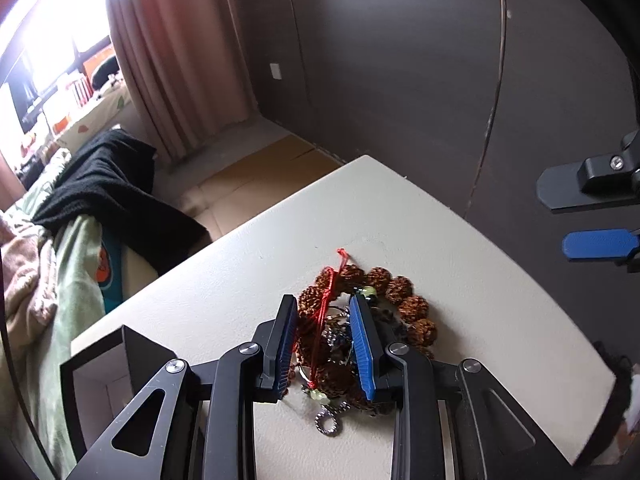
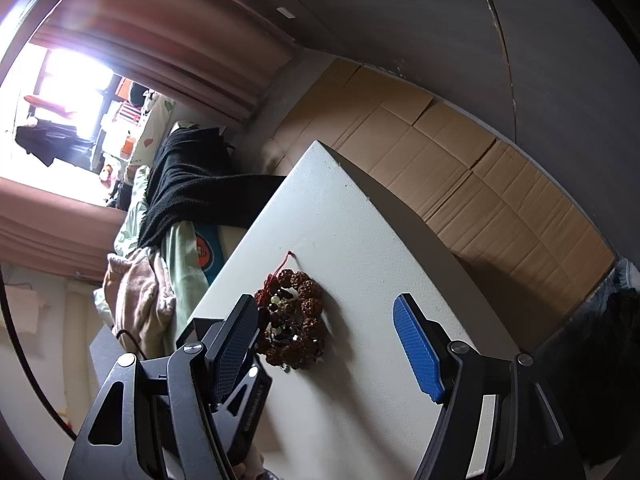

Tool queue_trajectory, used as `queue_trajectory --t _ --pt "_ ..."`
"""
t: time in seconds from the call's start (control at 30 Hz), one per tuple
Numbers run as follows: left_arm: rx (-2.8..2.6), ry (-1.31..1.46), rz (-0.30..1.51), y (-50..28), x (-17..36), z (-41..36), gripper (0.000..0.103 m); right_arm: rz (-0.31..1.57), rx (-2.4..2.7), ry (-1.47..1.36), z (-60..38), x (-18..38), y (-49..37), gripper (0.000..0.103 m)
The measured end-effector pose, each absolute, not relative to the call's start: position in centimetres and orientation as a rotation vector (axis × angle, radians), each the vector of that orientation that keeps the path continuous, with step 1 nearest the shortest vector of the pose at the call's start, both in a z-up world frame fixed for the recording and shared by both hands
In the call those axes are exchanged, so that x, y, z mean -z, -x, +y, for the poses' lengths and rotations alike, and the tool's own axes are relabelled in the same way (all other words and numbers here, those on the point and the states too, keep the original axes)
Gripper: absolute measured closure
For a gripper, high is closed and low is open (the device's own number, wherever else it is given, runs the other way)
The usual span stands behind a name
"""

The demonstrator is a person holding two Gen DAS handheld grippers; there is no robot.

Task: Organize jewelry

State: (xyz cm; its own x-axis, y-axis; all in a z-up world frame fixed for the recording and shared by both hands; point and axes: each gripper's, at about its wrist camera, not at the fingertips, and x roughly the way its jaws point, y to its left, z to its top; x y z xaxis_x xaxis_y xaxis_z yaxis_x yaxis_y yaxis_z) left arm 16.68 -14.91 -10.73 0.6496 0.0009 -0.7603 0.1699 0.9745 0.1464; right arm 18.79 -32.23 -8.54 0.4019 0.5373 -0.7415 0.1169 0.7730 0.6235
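A pile of jewelry lies on the white table (image 1: 460, 288): a brown seed-bead bracelet (image 1: 404, 292) with a red cord (image 1: 330, 292), dark beads and a silver chain (image 1: 328, 424). My left gripper (image 1: 326, 304) is down over the pile, its blue pads half closed around the red cord and beads; I cannot tell if they pinch anything. In the right wrist view the pile (image 2: 294, 320) sits on the table (image 2: 360, 240), and my right gripper (image 2: 326, 306) hovers above it, wide open and empty. The left gripper's black frame (image 2: 248, 392) shows beside the pile.
A dark open box (image 1: 104, 376) stands at the table's left corner, also seen in the right wrist view (image 2: 192, 330). Flattened cardboard (image 2: 460, 152) covers the floor beyond the table. A bed with a black blanket (image 1: 100, 184) lies to the left. Dark wall panels stand behind.
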Motion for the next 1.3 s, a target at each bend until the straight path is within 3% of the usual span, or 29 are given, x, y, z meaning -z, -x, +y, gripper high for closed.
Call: queue_trajectory --t 0.1,0.67,1.3 --pt "0.08 -0.219 0.856 -16.7 10.7 -14.9 0.101 1.15 -0.292 -0.662 -32.1 8.6 -18.7 0.032" --pt "0.112 0.062 0.772 -14.9 6.3 -9.8 0.102 1.167 -0.356 -0.595 -28.6 9.1 -18.8 0.032" --pt "0.04 0.202 0.702 -12.0 3.1 -2.9 0.102 1.21 -0.498 -0.442 -20.3 10.5 -19.0 0.057"
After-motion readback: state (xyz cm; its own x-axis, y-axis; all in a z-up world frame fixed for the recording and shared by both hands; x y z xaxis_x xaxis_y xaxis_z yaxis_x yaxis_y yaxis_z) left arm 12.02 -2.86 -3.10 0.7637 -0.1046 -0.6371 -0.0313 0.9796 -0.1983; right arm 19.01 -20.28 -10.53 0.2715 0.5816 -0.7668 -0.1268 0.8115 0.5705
